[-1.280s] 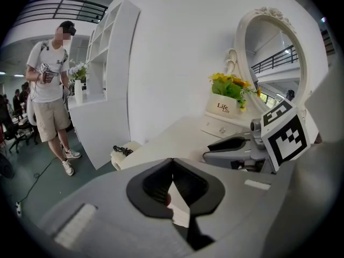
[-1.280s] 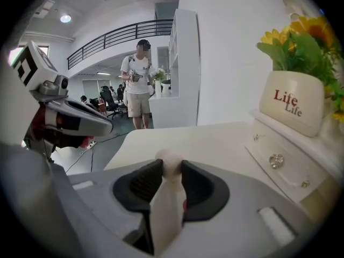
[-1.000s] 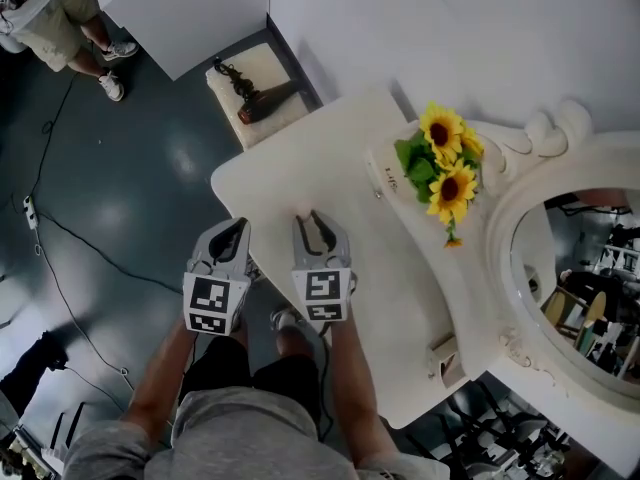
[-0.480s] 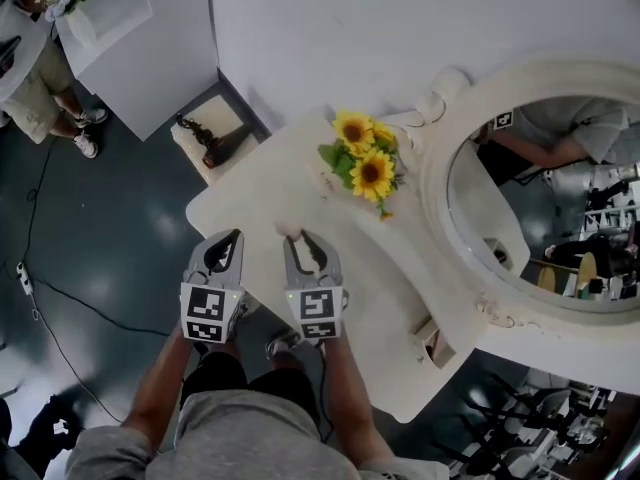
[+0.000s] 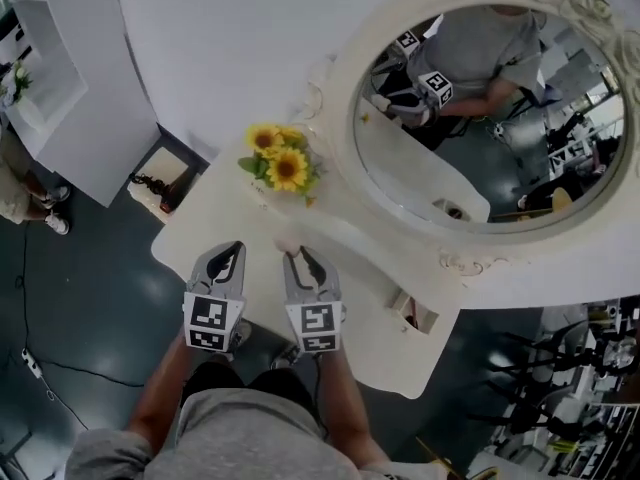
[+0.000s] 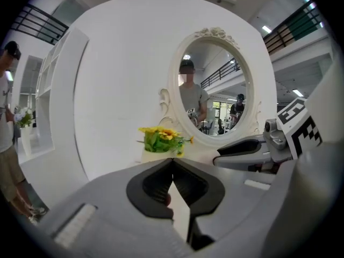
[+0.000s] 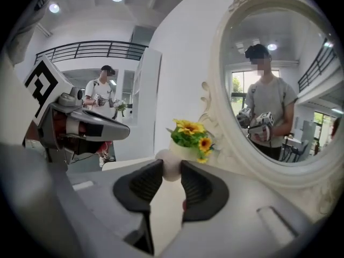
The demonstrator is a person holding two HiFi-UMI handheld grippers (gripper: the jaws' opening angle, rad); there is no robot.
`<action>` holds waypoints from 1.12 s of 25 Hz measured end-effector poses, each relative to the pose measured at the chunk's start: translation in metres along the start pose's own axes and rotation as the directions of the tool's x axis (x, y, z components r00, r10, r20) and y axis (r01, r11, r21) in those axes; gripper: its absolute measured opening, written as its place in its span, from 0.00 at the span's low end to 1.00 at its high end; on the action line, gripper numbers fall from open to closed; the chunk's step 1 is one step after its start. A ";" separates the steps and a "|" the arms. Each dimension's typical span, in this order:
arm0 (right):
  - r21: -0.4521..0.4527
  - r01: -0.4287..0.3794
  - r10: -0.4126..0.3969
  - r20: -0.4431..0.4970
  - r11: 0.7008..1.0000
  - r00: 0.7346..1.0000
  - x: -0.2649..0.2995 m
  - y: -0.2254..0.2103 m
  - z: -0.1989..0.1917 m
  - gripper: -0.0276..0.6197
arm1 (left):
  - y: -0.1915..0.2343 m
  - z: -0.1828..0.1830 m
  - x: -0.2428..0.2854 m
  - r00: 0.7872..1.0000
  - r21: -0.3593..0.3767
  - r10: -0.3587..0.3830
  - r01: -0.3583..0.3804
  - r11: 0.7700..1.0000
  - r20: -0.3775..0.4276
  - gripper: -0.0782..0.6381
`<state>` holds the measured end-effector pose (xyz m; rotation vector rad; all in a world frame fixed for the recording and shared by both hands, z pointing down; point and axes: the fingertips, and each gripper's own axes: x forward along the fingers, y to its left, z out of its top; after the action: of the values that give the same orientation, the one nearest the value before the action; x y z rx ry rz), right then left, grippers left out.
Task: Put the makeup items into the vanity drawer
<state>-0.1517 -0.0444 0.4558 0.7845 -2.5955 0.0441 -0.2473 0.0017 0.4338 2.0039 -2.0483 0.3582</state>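
A small pale round makeup sponge [image 7: 170,164] sits pinched between the tips of my right gripper [image 7: 171,166]. In the head view that sponge [image 5: 287,245] hangs over the front part of the white vanity table [image 5: 370,288], with the right gripper [image 5: 293,252] shut on it. My left gripper [image 5: 228,250] is just to its left, near the table's front edge. Its jaws [image 6: 172,160] meet at the tips with nothing between them. A small drawer [image 5: 412,313] stands pulled out at the right end of the vanity's raised shelf.
A pot of sunflowers [image 5: 280,163] stands at the back of the tabletop, left of the big oval mirror [image 5: 480,108]. A low stool [image 5: 160,183] with a dark object sits left of the vanity, beside a white cabinet [image 5: 60,88]. A person stands at the far left [image 6: 8,122].
Both grippers have risen side by side, still at the table's front. The head view has swung up, so the whole mirror now shows. The sponge stays in the right jaws.
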 end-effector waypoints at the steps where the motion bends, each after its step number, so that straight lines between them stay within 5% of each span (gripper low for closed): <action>1: 0.010 0.026 -0.026 0.003 1.000 1.000 -0.008 -0.007 -0.002 0.22 | -0.009 0.004 0.003 1.000 0.011 -0.023 0.023 1.000 0.005 0.12; 13: 0.125 0.315 -0.319 0.005 0.941 0.948 -0.112 -0.083 -0.032 0.22 | -0.119 0.029 0.024 0.961 0.132 -0.276 0.272 0.953 0.014 0.12; 28: 0.215 0.563 -0.566 -0.055 0.798 0.823 -0.242 -0.142 -0.090 0.22 | -0.267 0.027 0.028 0.852 0.221 -0.522 0.514 0.828 -0.026 0.12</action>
<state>0.1405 -0.0241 0.4259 1.6198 -2.2786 0.1541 0.0186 -0.0396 0.4184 2.6097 -1.4318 0.4495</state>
